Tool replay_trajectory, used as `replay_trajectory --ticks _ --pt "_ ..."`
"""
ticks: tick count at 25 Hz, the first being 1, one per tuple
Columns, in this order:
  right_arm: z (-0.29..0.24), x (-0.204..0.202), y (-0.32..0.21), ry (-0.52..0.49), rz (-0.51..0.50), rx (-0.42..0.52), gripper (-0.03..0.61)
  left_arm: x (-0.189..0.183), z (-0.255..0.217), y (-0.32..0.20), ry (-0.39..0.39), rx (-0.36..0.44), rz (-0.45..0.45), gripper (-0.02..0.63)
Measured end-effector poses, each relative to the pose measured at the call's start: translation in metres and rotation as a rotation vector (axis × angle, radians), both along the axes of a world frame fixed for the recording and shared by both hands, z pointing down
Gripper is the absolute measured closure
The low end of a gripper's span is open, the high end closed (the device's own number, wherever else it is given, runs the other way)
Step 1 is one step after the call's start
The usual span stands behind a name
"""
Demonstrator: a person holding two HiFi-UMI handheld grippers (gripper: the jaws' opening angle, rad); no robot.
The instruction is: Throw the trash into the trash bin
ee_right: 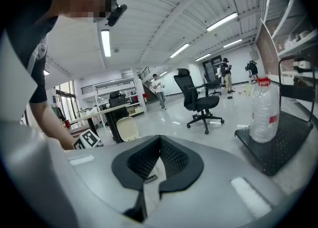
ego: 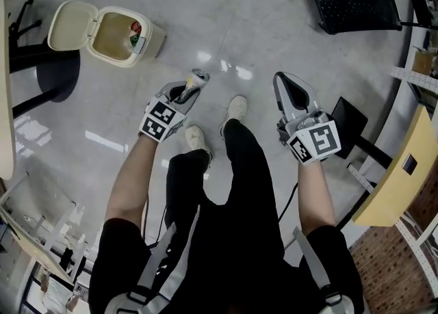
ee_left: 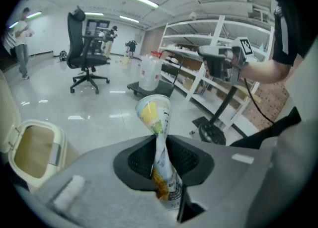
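While aloft, trash (ee_left: 152,114) tight between left tongs (ee_left: 159,145)

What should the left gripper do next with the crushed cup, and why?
Probably carry the crushed cup forward-left over the trash bin: the left gripper is clamped on it, and the bin stands open on the floor, well apart.

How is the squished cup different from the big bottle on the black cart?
The cup is crushed; the bottle keeps its round shape. The left gripper pinches the cup in its jaws; the bottle stands upright on the cart. The cup has yellow print; the bottle is clear with a red cap.
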State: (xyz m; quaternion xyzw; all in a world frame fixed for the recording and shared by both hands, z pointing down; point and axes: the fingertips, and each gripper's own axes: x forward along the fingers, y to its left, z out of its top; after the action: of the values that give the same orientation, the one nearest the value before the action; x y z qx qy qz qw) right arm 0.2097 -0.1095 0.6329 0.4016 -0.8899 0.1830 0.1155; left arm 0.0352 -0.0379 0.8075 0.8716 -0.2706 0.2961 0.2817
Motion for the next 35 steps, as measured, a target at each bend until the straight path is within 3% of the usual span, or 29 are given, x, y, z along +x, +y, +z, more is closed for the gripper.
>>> replay_trajectory --ticks 7,10,16,21,25,35 --pt "-0.143 -0.010 -0.001 -0.034 -0.025 0.115 0.574 -0.017 -0.194 -0.024 0.214 0.167 -0.213 0.538" --pt "-0.183 -0.025 0.013 -0.052 -0.047 0.142 0.574 -0.033 -0.263 -0.017 0.270 0.253 -0.280 0.538" --pt "-0.261 -0.050 0.030 -0.079 -0.089 0.227 0.572 -0.067 -0.374 0.001 0.343 0.390 -0.349 0.538" --pt "-0.323 -0.066 0.031 -0.104 -0.110 0.324 0.572 -0.088 -0.471 0.015 0.422 0.573 -0.369 0.538" --pt "-0.346 -0.082 0.037 -0.117 -0.125 0.367 0.574 -0.110 -0.508 0.034 0.455 0.666 -0.400 0.537" --pt "-0.340 -0.121 0.043 -0.141 -0.184 0.349 0.574 -0.177 -0.499 0.064 0.422 0.683 -0.550 0.535"
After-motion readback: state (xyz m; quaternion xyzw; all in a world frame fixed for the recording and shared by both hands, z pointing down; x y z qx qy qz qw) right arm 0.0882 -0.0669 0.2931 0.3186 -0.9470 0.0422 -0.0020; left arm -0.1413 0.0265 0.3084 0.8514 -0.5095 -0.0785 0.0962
